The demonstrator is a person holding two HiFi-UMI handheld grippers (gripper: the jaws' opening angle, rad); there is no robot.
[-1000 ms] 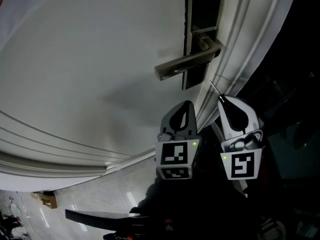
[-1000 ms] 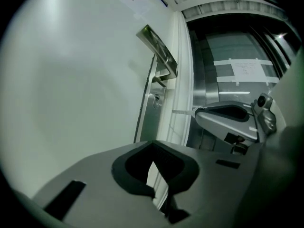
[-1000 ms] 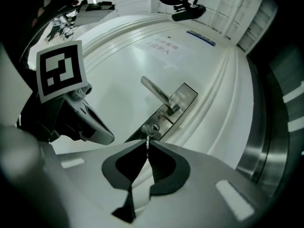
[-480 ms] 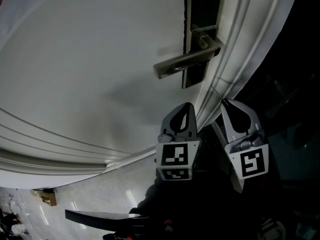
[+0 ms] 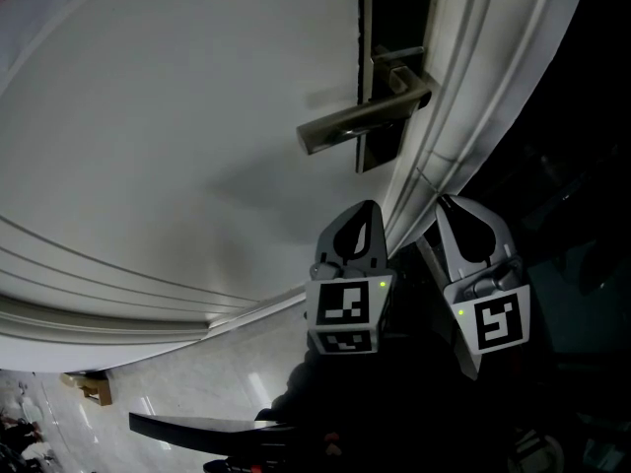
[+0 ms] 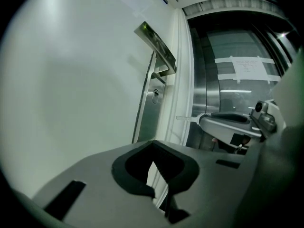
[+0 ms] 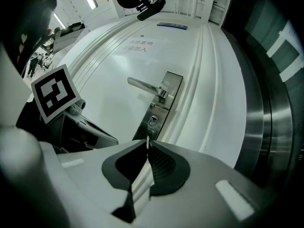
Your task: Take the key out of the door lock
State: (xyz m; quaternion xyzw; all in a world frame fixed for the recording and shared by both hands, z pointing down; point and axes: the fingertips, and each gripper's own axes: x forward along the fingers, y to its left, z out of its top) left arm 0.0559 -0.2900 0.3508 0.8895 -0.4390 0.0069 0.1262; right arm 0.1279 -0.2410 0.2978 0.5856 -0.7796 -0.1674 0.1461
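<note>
A thin silver key (image 7: 147, 142) sticks out from between the tips of my right gripper (image 7: 147, 147), which is shut on it. The left gripper view shows the key (image 6: 187, 119) pointing toward the door from that gripper (image 6: 203, 120). The keyhole (image 7: 152, 120) in the steel lock plate (image 6: 145, 113) below the lever handle (image 5: 360, 121) is empty. In the head view my right gripper (image 5: 449, 205) hangs below the door's edge, clear of the lock. Beside it on the left, my left gripper (image 5: 367, 208) is shut on nothing, its tips (image 6: 152, 145) aimed at the plate's lower end.
The white door (image 5: 177, 146) fills the left, with its moulded frame (image 5: 463, 97) on the right. Beyond the frame stand brushed-steel panels (image 7: 270, 108). A printed notice (image 7: 140, 45) is stuck on the door above the handle. Pale tiled floor (image 5: 197, 382) lies below.
My right gripper has drawn back down and to the right, away from the door, with the key. The left gripper has stayed where it was.
</note>
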